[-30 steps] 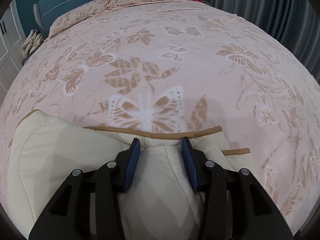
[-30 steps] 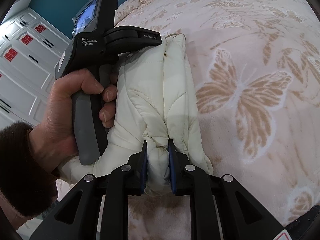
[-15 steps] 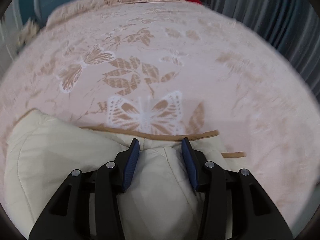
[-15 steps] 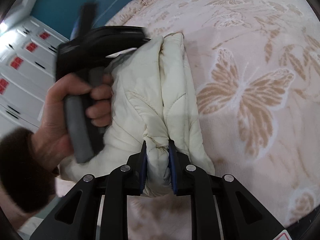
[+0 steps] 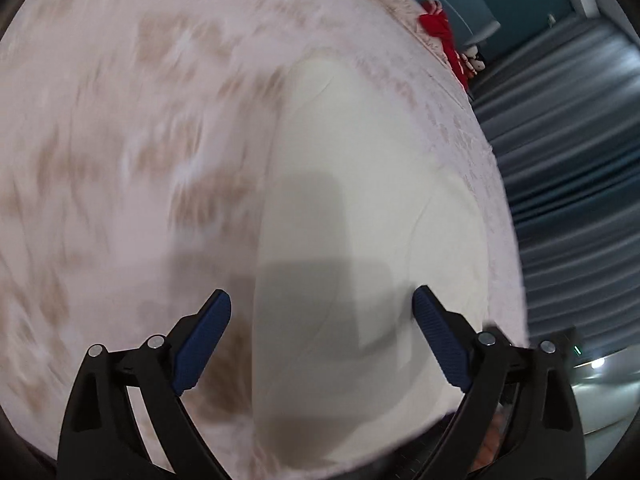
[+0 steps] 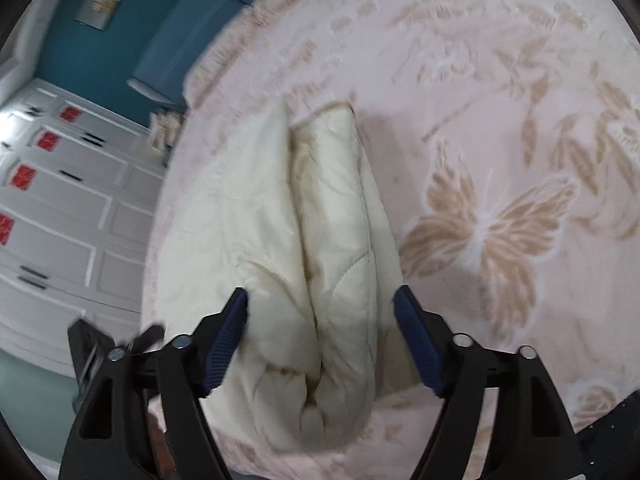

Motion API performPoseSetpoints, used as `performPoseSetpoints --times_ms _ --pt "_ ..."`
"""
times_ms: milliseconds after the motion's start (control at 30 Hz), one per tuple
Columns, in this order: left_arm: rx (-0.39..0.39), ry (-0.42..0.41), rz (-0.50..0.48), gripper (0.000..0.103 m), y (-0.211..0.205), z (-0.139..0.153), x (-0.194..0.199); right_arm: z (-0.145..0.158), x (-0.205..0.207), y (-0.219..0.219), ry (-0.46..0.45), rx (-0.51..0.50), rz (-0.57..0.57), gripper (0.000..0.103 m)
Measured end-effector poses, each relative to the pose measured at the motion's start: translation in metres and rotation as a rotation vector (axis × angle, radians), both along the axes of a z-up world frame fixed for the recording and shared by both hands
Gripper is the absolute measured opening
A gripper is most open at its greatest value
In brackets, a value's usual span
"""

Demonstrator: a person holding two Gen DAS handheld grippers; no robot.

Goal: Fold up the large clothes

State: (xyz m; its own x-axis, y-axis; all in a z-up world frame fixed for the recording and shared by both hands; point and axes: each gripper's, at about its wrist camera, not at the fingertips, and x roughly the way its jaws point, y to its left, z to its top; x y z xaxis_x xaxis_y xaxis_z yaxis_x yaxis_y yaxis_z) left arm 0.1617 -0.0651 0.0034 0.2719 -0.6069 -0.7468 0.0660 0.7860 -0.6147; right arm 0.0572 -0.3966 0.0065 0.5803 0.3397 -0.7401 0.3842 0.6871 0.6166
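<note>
1. So, both grippers are spread wide and holding nothing. The left gripper (image 5: 322, 336) has its blue pads (image 5: 202, 340) either side of the cream fabric without touching it, and the right gripper (image 6: 320, 334) is the same.

2. The folded cream quilted jacket (image 6: 304, 248) lies on the bed (image 6: 500, 100), on the pink butterfly bedspread, close to the bed's near edge on the wardrobe (image 6: 60, 208) side. It looks folded into a long, narrow bundle with two thick layers side by side.

3. Key relation: in the right wrist view the bundle's long axis runs straight away from the gripper, toward the headboard (image 6: 172, 56), with the near short end right under the open fingers. The left view is motion-blurred but shows the same, fabric stretching away lengthwise.

4. My guess is the next fold goes across that long axis, near end over far end. Can't tell which hand is nearer; both hover right over it.

5. Red clothing (image 5: 436, 24) sits well apart at the far corner.
</note>
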Motion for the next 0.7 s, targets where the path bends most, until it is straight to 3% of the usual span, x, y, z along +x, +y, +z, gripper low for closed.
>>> performPoseSetpoints --times_ms 133,233,333,400,467,567,700 --pt "-0.109 0.053 -0.023 0.092 -0.007 -0.020 -0.011 -0.006 0.011 0.012 0.036 -0.031 0.010 0.089" --pt "-0.112 0.061 -0.040 0.096 -0.019 -0.029 -0.011 -0.009 0.018 0.017 0.053 -0.044 0.017 0.089" --pt "-0.093 0.052 -0.044 0.093 -0.027 -0.027 -0.013 -0.004 0.022 0.019 0.057 -0.027 0.031 0.069" --pt "-0.064 0.038 -0.064 0.082 -0.030 -0.020 -0.015 0.008 0.023 0.025 0.043 -0.047 0.060 0.045" --pt "-0.049 0.014 -0.087 0.071 -0.031 -0.007 -0.018 0.023 0.021 0.031 0.024 -0.075 0.076 0.034" --pt "-0.047 -0.031 -0.119 0.057 -0.029 0.017 -0.020 0.047 0.014 0.038 -0.011 -0.100 0.080 0.029" --pt "-0.026 -0.136 -0.161 0.052 -0.023 0.060 -0.030 0.084 -0.004 0.048 -0.092 -0.096 0.078 0.028"
